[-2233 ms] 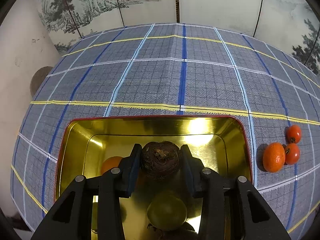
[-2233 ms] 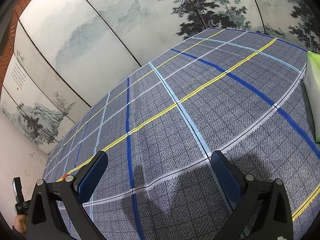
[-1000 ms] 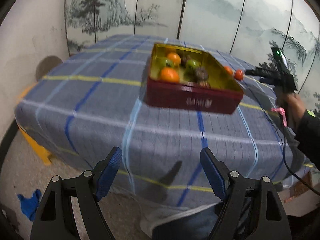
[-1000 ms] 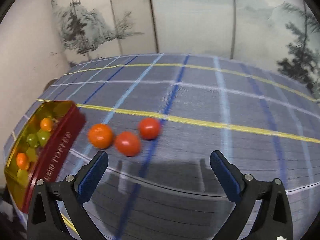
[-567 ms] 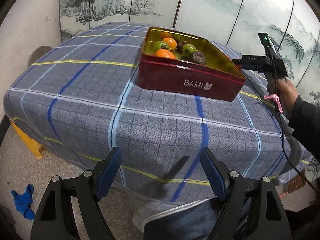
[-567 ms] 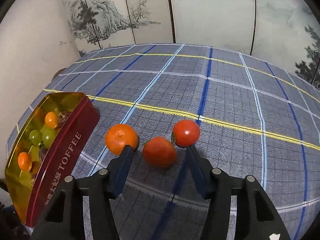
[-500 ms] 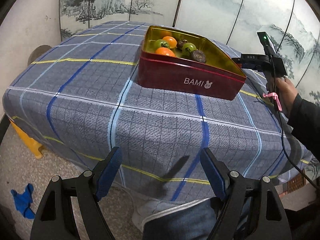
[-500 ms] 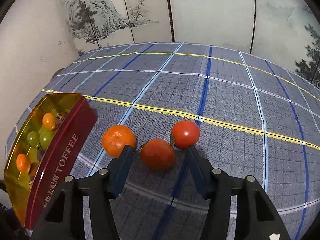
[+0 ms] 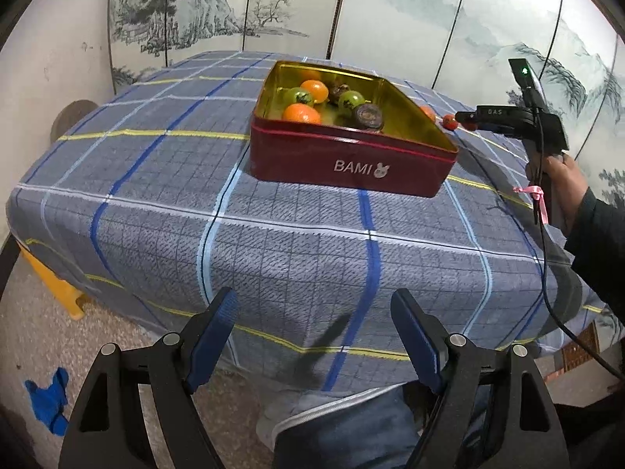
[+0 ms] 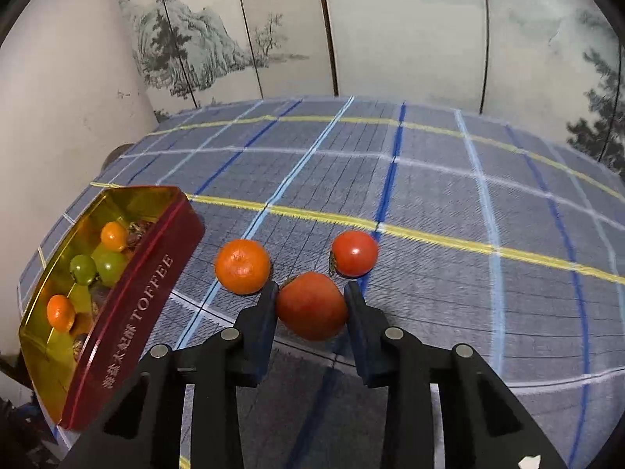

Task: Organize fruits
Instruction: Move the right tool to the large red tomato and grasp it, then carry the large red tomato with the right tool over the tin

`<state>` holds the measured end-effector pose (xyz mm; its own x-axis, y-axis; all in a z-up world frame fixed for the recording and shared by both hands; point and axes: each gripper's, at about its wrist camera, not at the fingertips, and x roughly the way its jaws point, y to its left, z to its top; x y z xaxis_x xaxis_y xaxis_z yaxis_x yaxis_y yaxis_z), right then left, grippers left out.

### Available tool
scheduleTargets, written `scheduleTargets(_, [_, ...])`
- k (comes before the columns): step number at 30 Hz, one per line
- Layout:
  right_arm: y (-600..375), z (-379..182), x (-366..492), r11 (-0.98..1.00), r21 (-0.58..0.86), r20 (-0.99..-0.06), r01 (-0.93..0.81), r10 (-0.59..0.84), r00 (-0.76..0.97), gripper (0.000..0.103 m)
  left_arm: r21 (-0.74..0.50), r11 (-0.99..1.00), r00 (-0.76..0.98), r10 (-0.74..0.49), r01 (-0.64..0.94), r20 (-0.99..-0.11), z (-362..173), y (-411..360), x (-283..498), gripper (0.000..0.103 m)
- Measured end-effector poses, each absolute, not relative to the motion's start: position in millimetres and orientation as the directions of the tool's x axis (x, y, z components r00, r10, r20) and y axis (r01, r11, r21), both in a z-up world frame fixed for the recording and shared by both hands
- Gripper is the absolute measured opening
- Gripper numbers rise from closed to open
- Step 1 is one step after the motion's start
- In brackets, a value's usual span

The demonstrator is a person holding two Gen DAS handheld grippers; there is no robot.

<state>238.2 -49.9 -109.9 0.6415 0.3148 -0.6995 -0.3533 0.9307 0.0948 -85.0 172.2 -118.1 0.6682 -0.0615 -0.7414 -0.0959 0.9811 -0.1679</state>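
Left wrist view: left gripper (image 9: 312,328) has drawn back off the table edge, fingers wide apart and empty; red tin (image 9: 351,164) now holds its dropped fruit.
Right wrist view: right gripper (image 10: 310,305) has closed from wide open onto the nearest tomato (image 10: 311,305); orange (image 10: 242,261) and second tomato (image 10: 354,253) wait on the cloth beside it. Next transfer begins.

We're in a home-like room: a folding screen (image 9: 273,4) painted with ink-wash mountains and pines stands behind a table (image 9: 164,203) draped in a grey-blue plaid cloth (fruit scattered on it), on a speckled floor (image 9: 35,336).
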Motion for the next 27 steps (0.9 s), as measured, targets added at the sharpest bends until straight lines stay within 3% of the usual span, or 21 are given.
scheduleTargets(14, [-32.9, -32.0, 196.0, 0.945, 0.016, -0.591, -0.328, 0.273, 0.759, 0.031, -0.155, 0.981, 0.713, -0.029, -0.113, -0.701, -97.6, 163.5, -110.9, 0.081])
scheduleTargets(27, [24.3, -15.9, 175.9, 0.925, -0.030, -0.581, -0.379, 0.292, 0.760, 0.032, -0.173, 0.973, 0.731, -0.007, -0.152, -0.682, -94.2, 177.1, -129.8, 0.081])
